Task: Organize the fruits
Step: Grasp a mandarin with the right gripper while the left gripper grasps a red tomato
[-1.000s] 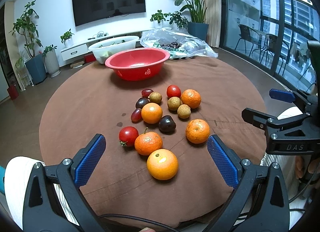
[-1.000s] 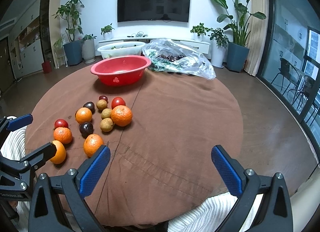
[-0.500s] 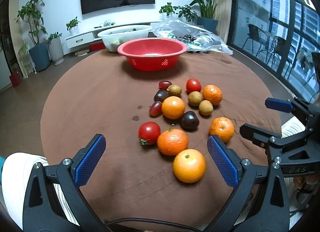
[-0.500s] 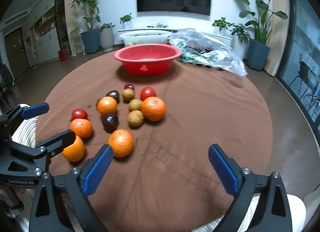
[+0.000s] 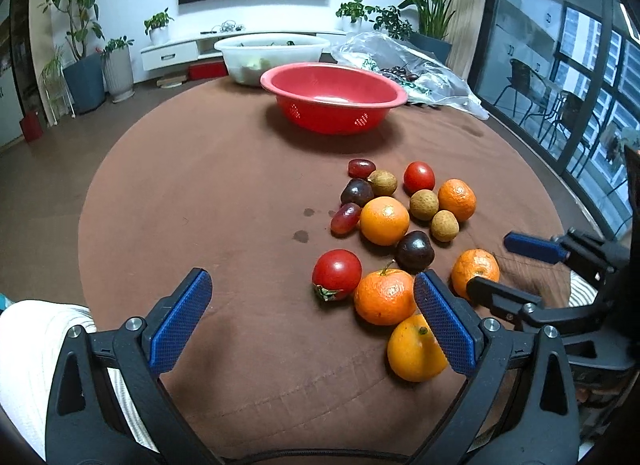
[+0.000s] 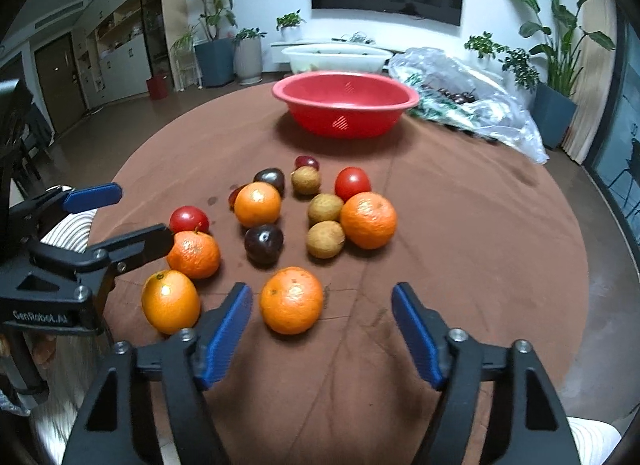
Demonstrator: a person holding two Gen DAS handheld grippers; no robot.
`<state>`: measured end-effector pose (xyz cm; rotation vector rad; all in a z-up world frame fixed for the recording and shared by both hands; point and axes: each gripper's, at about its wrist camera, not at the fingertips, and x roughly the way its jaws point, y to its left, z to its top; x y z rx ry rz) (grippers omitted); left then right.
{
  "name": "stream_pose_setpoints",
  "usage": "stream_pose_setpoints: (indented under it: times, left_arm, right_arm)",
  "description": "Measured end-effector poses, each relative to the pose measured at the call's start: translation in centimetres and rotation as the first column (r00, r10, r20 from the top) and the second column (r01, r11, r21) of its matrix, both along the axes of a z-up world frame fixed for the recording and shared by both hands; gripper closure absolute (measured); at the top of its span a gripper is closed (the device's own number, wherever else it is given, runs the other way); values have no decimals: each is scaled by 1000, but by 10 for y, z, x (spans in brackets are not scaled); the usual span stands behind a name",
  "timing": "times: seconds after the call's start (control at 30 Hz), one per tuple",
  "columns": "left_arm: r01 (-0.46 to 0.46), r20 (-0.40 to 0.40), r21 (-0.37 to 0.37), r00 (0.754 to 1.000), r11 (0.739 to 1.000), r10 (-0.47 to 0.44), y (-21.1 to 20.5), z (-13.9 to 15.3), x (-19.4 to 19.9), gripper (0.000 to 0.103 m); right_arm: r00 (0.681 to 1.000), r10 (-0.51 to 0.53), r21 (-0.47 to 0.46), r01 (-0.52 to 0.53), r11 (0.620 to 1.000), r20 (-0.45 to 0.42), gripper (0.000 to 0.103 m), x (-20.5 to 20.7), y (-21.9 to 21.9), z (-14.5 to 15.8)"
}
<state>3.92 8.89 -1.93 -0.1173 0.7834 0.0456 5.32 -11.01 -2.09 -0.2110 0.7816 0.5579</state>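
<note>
**Nothing gripped yet, both claws hang at the near edge of the fruit**

Not one fruit sits in the red bowl (image 6: 346,105) so far; its visible inside looks bare, so I judge the sorting is only starting. The fruits lie in a loose cluster on the brown tabletop (image 5: 208,193), well short of the bowl. The right claw (image 6: 322,331) hangs with its jaws apart, and the nearest orange (image 6: 291,300) sits just ahead, toward its left finger. The left claw (image 5: 310,323) is spread too, over bare cloth, with a yellow-orange fruit (image 5: 414,349) partly behind its right finger. Next, I would guess, the right claw needs to shift slightly left, drop around that orange, and close gently, since round fruit rolls.
</note>
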Motion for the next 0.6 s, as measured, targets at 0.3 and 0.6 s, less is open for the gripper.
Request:
stream_pose_setpoints:
  times: [0.3, 0.6]
  left_arm:
    - [-13, -24, -46, 1000, 999, 12, 6, -3, 8, 6]
    - [-23, -55, -138, 998, 990, 15, 14, -7, 17, 16]
  right_arm:
    - [995, 60, 76, -55, 996, -76, 65, 2, 2, -10]
    - [994, 75, 74, -70, 995, -78, 67, 0, 4, -12]
